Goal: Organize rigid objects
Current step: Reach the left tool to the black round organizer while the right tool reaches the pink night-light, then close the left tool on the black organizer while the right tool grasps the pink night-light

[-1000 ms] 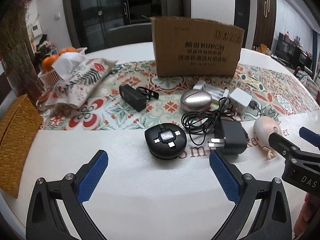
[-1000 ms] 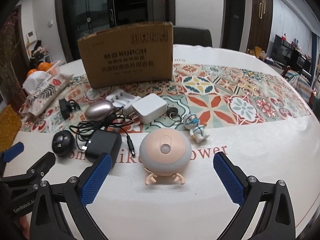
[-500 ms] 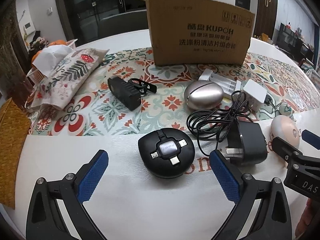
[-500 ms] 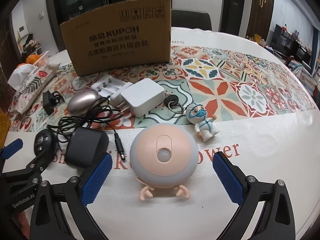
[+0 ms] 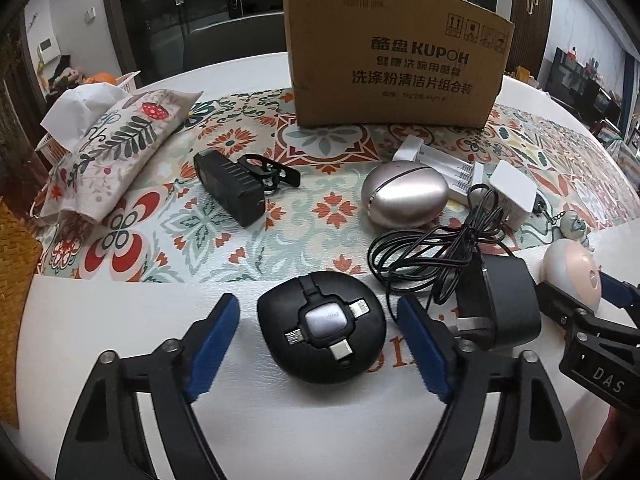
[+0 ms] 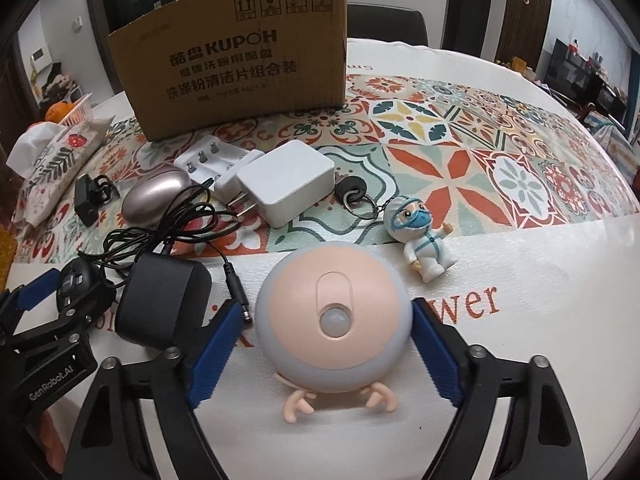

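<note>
A black round cable hub [image 5: 322, 332] with several plug tips lies on the white table, between the blue pads of my left gripper [image 5: 320, 338]. Its jaws are closing, with a narrow gap on each side of the hub. In the right wrist view a round pink-and-grey night light [image 6: 334, 312] with small feet sits between the pads of my right gripper [image 6: 325, 342]. These jaws are closing too; the right pad is almost at the light, the left pad stands apart from it. The cardboard box [image 5: 396, 64] stands upright at the back.
A black adapter [image 5: 504, 304] with its coiled cable lies between the two grippers. Behind are a metallic egg-shaped case [image 5: 404, 194], a white charger [image 6: 288, 182], a battery charger [image 6: 208, 158], a figurine keychain [image 6: 424, 236] and a small black adapter [image 5: 232, 188]. A tissue pouch [image 5: 116, 148] lies at the left.
Both grippers came forward and down over their objects, and their jaws narrowed from wide open to just outside the hub and the night light.
</note>
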The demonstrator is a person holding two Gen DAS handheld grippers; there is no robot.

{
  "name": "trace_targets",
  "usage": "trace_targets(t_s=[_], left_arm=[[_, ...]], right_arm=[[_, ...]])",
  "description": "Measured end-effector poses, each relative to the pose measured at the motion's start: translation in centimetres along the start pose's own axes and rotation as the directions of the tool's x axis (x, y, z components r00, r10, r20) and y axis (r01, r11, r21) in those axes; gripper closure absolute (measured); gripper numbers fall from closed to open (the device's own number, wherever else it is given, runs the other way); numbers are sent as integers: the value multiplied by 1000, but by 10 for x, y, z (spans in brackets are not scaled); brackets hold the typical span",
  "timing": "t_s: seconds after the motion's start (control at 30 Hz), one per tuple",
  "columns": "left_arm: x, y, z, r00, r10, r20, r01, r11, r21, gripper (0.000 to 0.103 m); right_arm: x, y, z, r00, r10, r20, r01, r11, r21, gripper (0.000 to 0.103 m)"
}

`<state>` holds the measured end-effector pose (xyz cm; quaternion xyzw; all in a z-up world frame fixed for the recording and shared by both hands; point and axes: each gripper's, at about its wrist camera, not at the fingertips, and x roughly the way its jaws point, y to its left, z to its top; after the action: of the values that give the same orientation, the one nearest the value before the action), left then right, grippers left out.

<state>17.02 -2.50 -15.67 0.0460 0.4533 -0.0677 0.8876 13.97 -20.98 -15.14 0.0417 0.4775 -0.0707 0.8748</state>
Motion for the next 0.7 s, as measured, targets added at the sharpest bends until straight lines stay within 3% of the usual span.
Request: trace_targets(t_s=[0.07, 0.2, 0.7], left_arm=[[0, -1, 0, 1000, -10, 0, 10, 1000, 1, 33], [-3, -2, 0, 1000, -18, 2, 18, 1000, -3, 44], [-36, 3, -11, 998, -59, 2, 59, 998, -37, 45]], right_arm=[[0, 0, 0, 1000, 4, -2, -4, 1000, -7, 27], [0, 0, -1, 1000, 12, 1, -12, 1000, -7, 28], [-32, 3, -2, 998, 36, 58, -34, 999, -34, 28]])
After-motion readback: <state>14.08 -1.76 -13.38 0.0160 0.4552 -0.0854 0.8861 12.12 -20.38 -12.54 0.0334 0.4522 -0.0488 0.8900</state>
